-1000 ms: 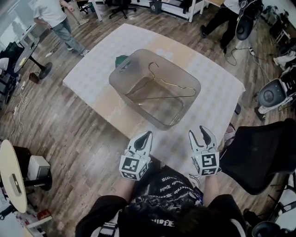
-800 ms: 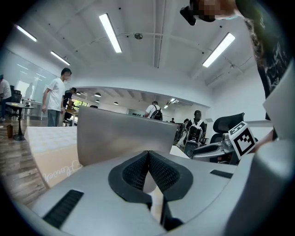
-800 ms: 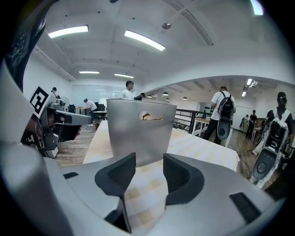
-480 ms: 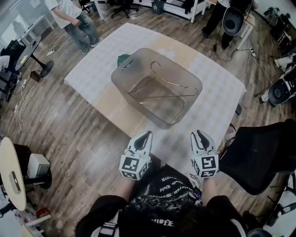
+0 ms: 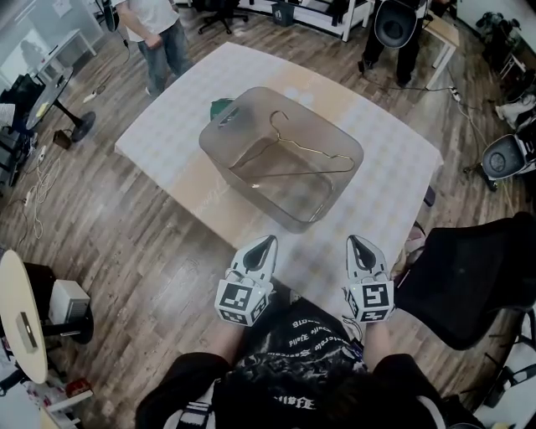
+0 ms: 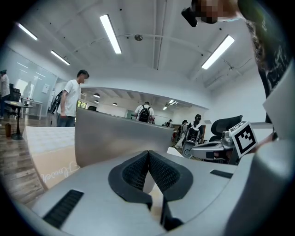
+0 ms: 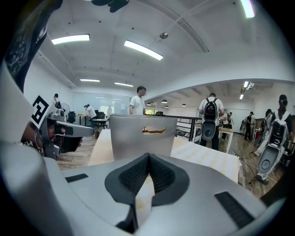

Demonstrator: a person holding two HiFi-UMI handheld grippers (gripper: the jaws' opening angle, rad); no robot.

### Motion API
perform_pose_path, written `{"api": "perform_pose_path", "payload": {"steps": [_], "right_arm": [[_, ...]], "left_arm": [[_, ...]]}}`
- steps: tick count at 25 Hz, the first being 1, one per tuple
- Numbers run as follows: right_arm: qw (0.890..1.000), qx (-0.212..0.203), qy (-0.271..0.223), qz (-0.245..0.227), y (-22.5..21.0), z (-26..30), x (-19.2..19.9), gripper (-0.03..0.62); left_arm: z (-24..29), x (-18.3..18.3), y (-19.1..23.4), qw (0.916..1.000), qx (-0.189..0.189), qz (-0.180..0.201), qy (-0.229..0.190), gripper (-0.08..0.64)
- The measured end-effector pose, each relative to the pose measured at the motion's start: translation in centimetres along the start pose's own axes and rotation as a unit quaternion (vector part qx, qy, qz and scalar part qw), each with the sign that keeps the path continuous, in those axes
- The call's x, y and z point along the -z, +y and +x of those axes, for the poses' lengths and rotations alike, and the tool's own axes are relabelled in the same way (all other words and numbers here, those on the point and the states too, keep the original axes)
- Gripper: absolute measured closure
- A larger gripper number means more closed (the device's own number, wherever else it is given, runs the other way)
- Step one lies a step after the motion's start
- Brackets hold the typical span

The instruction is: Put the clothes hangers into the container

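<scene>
A grey translucent container (image 5: 251,113) stands on the table with a thin wire clothes hanger (image 5: 311,156) lying inside it. Both grippers hover near the table's front edge, well short of the container. My left gripper (image 5: 266,242) is shut with nothing between its pads (image 6: 148,154). My right gripper (image 5: 357,240) is shut too, empty, with its pads (image 7: 148,157) touching. The container's near wall (image 6: 120,133) fills the left gripper view. Its handle slot (image 7: 153,131) shows in the right gripper view.
The table (image 5: 167,134) has a white patterned cover and a bare wood strip. A green object (image 5: 219,107) lies behind the container. A black chair (image 5: 469,285) stands at my right. People stand beyond the table, one (image 5: 155,25) at the far left.
My right gripper's jaws have closed from wide open to shut. The left gripper stayed still. People in the background moved.
</scene>
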State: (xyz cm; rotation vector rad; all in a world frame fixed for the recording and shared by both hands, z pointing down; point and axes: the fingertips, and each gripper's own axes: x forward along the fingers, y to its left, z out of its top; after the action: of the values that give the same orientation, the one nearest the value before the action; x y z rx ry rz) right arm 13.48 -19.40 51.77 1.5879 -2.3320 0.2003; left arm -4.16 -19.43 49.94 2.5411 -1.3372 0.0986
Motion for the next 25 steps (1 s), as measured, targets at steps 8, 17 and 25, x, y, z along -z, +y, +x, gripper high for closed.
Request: {"api": "perform_pose_path", "payload": {"steps": [8, 17, 25], "right_arm": [[0.999, 0.035, 0.012, -0.02, -1.2, -0.3, -0.1, 0.583], [0.999, 0.038, 0.014, -0.021, -1.3, 0.2, -0.1, 0.584], [0.999, 0.042, 0.015, -0.023, -1.7, 0.2, 0.1, 0.584]], "left_arm": [[0.3, -0.1, -0.4, 1.0, 0.004, 0.0, -0.001, 0.54], [1.1, -0.2, -0.1, 1.0, 0.003, 0.002, -0.001, 0.54], [1.3, -0.3, 0.1, 1.0, -0.002, 0.006, 0.002, 0.54]]}}
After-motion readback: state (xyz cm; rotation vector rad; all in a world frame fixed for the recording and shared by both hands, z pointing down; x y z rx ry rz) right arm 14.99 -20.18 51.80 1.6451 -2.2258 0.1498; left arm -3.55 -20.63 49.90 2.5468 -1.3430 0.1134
